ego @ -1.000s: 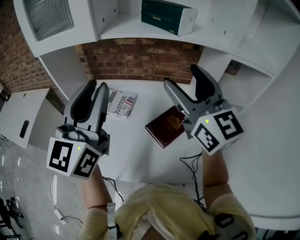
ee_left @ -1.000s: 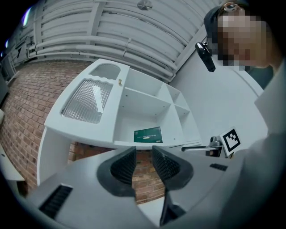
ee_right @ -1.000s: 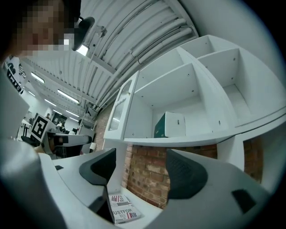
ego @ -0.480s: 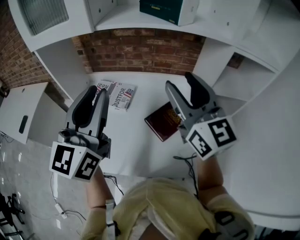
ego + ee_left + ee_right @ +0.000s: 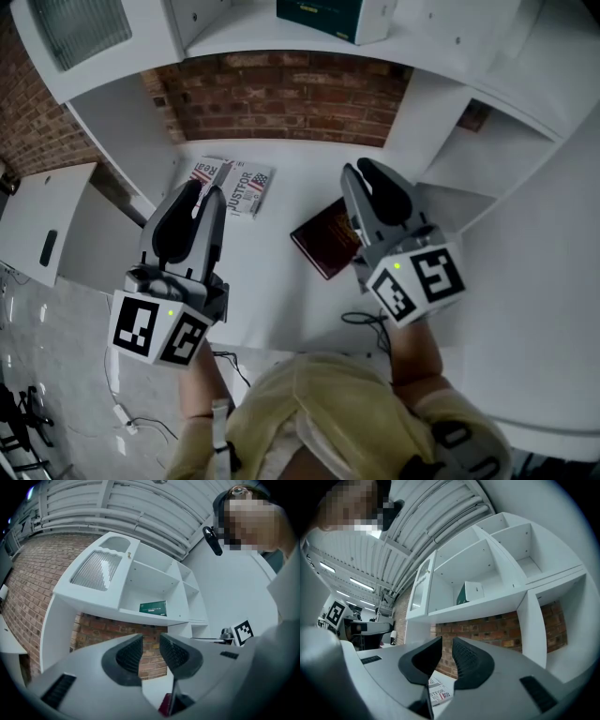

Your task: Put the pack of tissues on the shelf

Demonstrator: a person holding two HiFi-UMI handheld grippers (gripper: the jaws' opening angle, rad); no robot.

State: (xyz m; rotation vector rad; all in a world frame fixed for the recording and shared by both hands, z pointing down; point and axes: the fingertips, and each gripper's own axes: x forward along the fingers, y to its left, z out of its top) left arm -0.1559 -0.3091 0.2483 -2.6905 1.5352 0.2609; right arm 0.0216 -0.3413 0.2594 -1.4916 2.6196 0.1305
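Currently both grippers are held low over the white worktop (image 5: 272, 281), each pointing towards 12 o'clock at the shelf unit.

- Pack of tissues (image 5: 328, 14): dark green with a white end. It lies on the white shelf (image 5: 253, 42) at 12 o'clock, above the brick wall (image 5: 281, 103). Nothing touches it, and it is well apart from both grippers. It also shows in the left gripper view (image 5: 153, 608) and the right gripper view (image 5: 468, 592).
- Left gripper (image 5: 202, 192): jaws narrow, with a slim gap and only brick showing through. It holds nothing.
- Right gripper (image 5: 361, 171): jaws closing, with a slim gap left and nothing between the pads.
- Printed flat packet (image 5: 236, 186): flag pattern, lettering "JUST FOR". It lies flat on the worktop at 1 o'clock from the left jaw tips, just beyond them. Whether the tips overlap its edge, I cannot tell. It shows under the right jaws in the right gripper view (image 5: 438, 693).
- Dark red passport-style booklet (image 5: 326, 239): lies flat at 7 o'clock from the right jaw tips, partly covered by that gripper's body.
- Black cable (image 5: 370, 323): lies on the worktop edge at 6 o'clock from the booklet.
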